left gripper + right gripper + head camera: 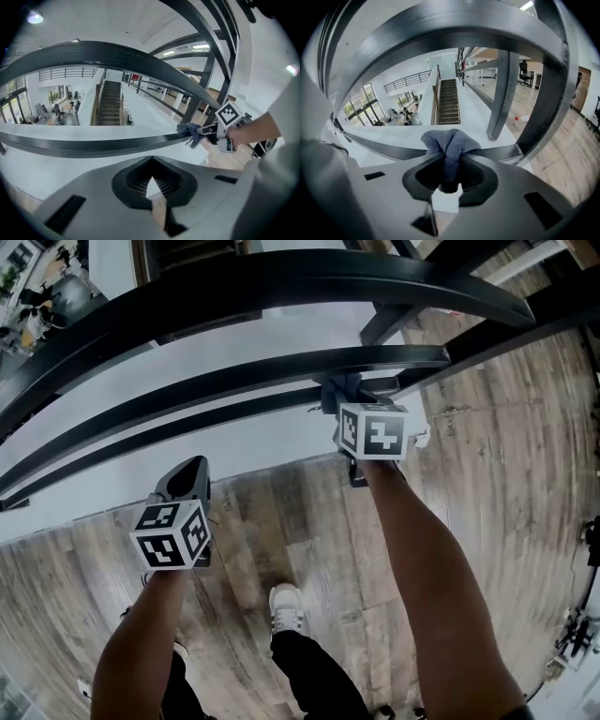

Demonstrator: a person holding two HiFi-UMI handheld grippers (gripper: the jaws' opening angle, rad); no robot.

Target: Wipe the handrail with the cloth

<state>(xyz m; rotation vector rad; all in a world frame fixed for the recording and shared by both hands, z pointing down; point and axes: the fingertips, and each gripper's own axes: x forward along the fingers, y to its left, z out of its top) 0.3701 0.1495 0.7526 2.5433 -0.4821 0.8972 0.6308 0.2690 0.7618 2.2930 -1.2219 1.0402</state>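
Hiding part of the handrail [384, 149], cloth [450, 140] bulges from right claw [449, 164].

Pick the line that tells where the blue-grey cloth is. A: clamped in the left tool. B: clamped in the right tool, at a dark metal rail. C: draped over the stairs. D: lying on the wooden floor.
B: the right gripper view shows the blue-grey cloth bunched between the jaws of the right tool, against the dark metal rail; the left tool holds nothing.

floor [487, 521]: wood planks | staircase [449, 101]: centre, beyond | windows [358, 112]: tall, left | ceiling light [35, 18]: on
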